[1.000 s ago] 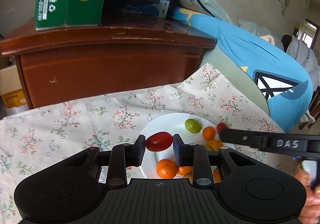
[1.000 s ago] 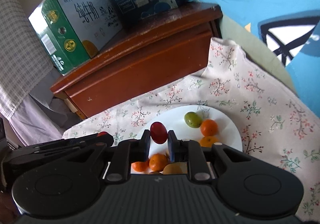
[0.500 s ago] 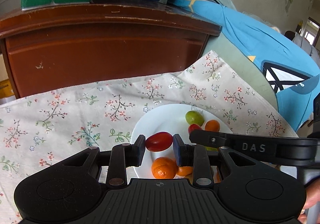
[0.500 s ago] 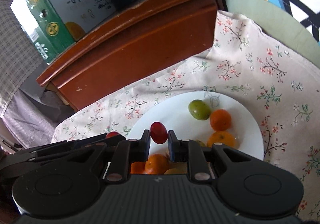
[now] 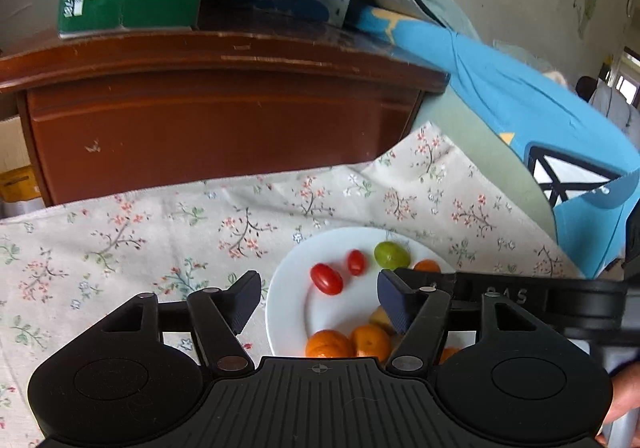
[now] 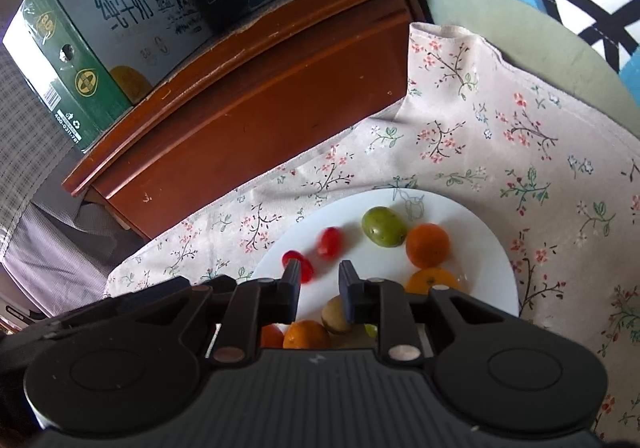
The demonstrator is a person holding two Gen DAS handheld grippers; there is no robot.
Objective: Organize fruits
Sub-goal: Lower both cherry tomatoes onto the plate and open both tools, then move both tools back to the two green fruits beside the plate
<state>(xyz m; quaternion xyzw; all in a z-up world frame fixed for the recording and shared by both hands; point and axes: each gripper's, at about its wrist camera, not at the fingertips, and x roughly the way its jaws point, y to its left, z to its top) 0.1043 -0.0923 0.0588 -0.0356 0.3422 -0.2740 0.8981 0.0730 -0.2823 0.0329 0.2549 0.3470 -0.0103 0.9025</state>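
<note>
the left gripper [image 5: 319,298] has just been opening; its jaws stand spread with nothing pinched, and a red cherry tomato [image 5: 326,279] lies free on the white plate [image 5: 288,300] just past them. the right gripper [image 6: 319,280] has a narrow gap between its jaws and grips nothing; a second, blurred cherry tomato [image 6: 329,242] sits just beyond. a green fruit [image 6: 383,226] and small oranges [image 6: 427,244] share the plate, which rests on the floral cloth [image 6: 480,136] over the surface.
</note>
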